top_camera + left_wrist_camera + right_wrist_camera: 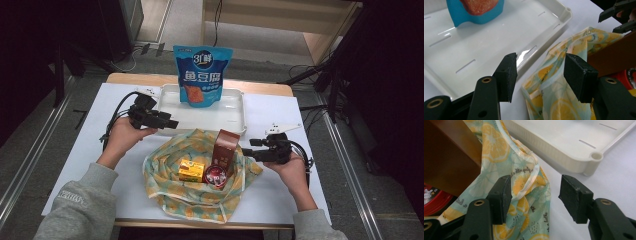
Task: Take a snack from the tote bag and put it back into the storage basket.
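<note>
The lemon-printed pale green fabric bag (200,175), holding a brown carton (225,148), lies spread before the white plastic tray (235,122), flanked by the left gripper (170,121) and right gripper (248,152), both gaping and gripping nothing.

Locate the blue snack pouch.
In the high view, the blue snack pouch stands upright at the far middle of the white plastic tray, beyond the lemon-print cloth bag.

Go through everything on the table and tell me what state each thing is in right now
Blue pouch: upright in white tray.
Lemon-print bag: open, slumped.
Brown box: standing in bag.
Yellow box: lying in bag.
Red tin: in bag.
Left gripper: open.
Right gripper: open.
</note>
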